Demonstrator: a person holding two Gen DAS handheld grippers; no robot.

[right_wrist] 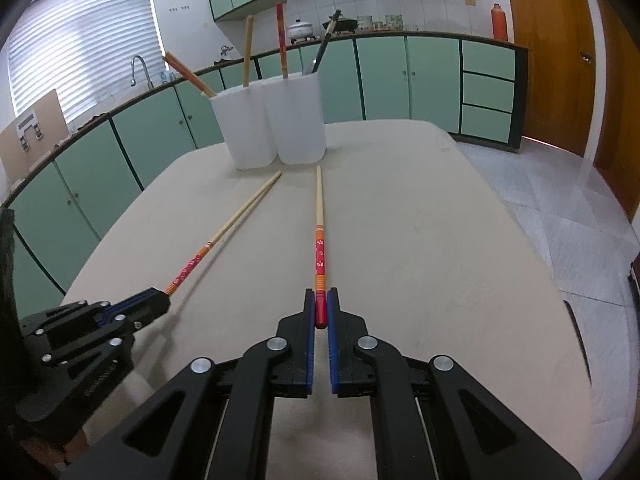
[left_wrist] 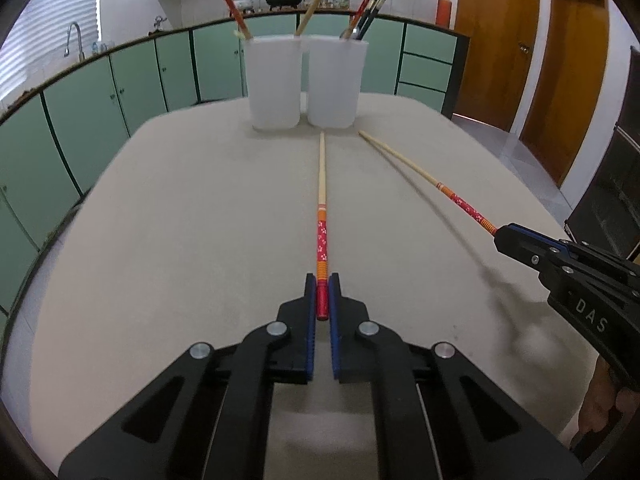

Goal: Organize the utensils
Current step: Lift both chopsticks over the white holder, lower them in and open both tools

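My left gripper is shut on the red end of a chopstick, which points forward toward two white cups. My right gripper is shut on the red end of a second chopstick, also pointing at the cups. Each gripper shows in the other's view: the right gripper with its chopstick, the left gripper with its chopstick. The left cup holds a red and a wooden utensil. The right cup holds red and dark chopsticks and a spoon.
The beige table carries both cups at its far end. Green kitchen cabinets run behind it, with a sink tap at the left. Wooden doors stand at the right.
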